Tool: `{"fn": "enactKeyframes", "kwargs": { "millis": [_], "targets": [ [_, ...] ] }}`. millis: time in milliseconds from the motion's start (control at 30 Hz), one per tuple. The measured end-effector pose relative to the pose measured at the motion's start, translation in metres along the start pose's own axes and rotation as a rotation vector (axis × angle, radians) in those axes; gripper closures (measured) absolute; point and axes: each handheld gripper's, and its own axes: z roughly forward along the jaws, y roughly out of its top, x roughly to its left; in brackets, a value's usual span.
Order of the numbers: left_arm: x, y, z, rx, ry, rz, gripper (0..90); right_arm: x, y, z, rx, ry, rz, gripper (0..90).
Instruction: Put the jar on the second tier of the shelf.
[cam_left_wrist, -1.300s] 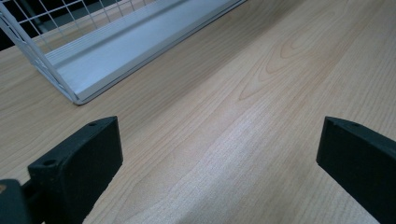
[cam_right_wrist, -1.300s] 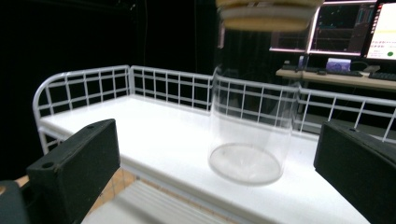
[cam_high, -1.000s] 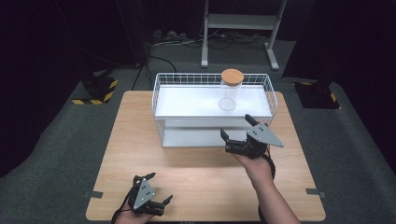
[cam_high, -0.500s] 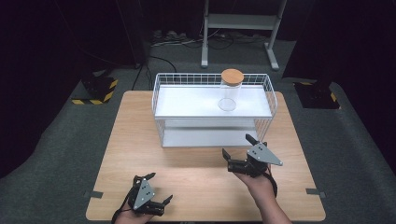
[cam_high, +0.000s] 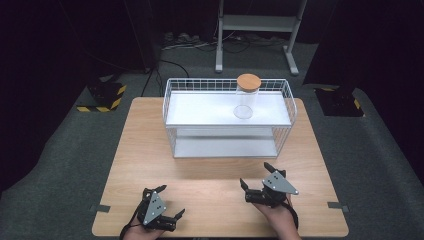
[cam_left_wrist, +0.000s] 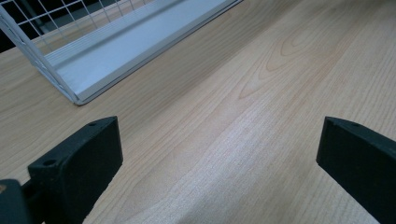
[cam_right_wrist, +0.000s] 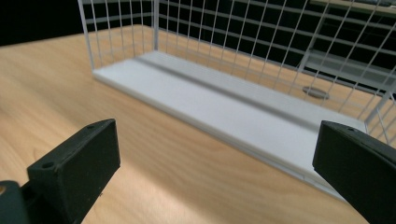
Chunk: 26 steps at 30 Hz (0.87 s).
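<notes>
— What moved? Our right hand-held gripper (cam_high: 255, 186) came back from the white wire rack (cam_high: 227, 120) toward us. Now it sits low over the near part of the worktop (cam_high: 210, 175).

— Is it holding something? No. Its jaws are spread wide with nothing in them. Our left hand-held gripper (cam_high: 165, 202) has wide, bare jaws too, and it stayed by the near edge.

— Where is the jar? The glass jar (cam_high: 247, 97) with the cork lid stands up tall on the top shelf of the rack, toward its right end. It is straight ahead of our right hand-held gripper and well apart from it. That one is nearer, so we think it should reach.
</notes>
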Motion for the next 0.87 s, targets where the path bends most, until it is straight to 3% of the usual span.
{"fn": "enactKeyframes", "kwargs": {
  "millis": [233, 433, 500, 633, 867],
  "targets": [
    [0.0, 0.0, 0.0, 0.001, 0.001, -0.003, 0.6, 0.002, -0.02, -0.007, 0.047, -0.013, -0.005, 0.2],
    [-0.001, 0.0, 0.001, 0.011, 0.006, 0.007, 0.6, -0.001, -0.042, -0.017, 0.123, -0.045, -0.027, 0.6],
    [-0.002, 0.001, 0.001, 0.019, 0.008, 0.021, 0.6, -0.001, -0.043, -0.021, 0.118, -0.064, -0.054, 0.6],
    [-0.002, 0.001, 0.002, 0.021, 0.014, 0.026, 0.6, 0.0, -0.044, -0.021, 0.16, -0.079, -0.088, 0.5],
    [0.0, 0.001, 0.002, 0.021, 0.012, 0.003, 0.6, 0.003, -0.044, -0.022, 0.156, -0.072, -0.118, 0.3]
  ]
}}
